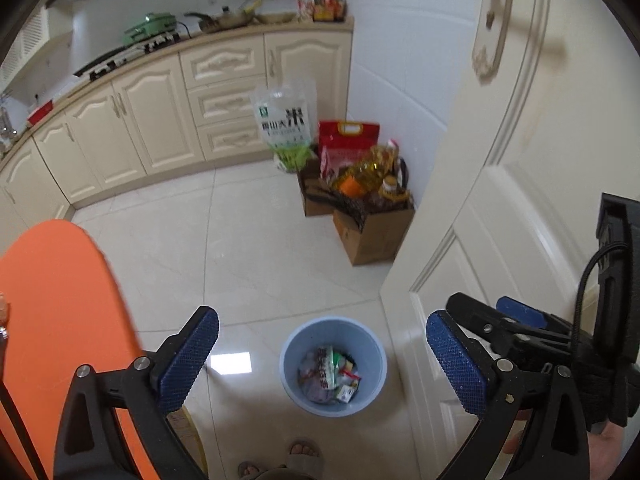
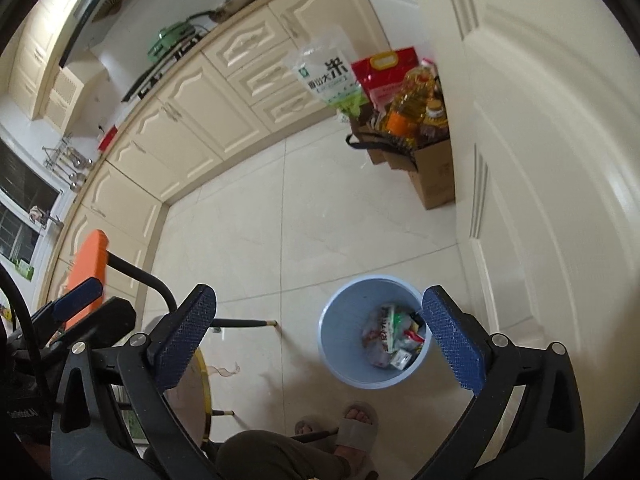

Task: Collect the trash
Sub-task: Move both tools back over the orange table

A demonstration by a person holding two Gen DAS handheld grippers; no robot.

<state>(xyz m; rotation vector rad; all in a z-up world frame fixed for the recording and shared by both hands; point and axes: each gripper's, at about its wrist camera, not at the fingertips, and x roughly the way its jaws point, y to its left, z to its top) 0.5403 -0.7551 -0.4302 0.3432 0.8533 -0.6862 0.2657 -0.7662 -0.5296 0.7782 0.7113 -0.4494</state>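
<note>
From my left wrist view, my left gripper (image 1: 322, 360) has its jaws spread wide with nothing between them. The blue trash bin (image 1: 370, 344) stands on the floor tiles (image 1: 256, 248) directly below the gap, slightly toward my right pad, and it already holds a heap of wrappers (image 1: 328, 372). Off past my right pad I see my right gripper (image 1: 486, 314), close alongside, and the white door (image 1: 520, 200) beyond it. The orange chair back (image 1: 60, 300) crowds my left pad. My sandalled feet (image 1: 296, 456) sit just short of the bin.

From my right wrist view, my right gripper (image 2: 320, 332) is also wide open and empty. The bin (image 2: 332, 344) sits below, close against my right pad, wrappers (image 2: 390, 334) visible inside. My left gripper (image 2: 80, 300) shows off to the left, beside the chair (image 2: 88, 260). A round gold-rimmed tabletop (image 2: 196, 396) edges in under my left pad.

I judge that no loose trash is in reach of either pair of jaws, so the step in hand is finding the next piece. To do it well, I would keep both jaws open, turn away from the bin slowly enough to avoid blur, and steer clear of the door and chair, remembering that the bin lies just ahead of my feet.
</note>
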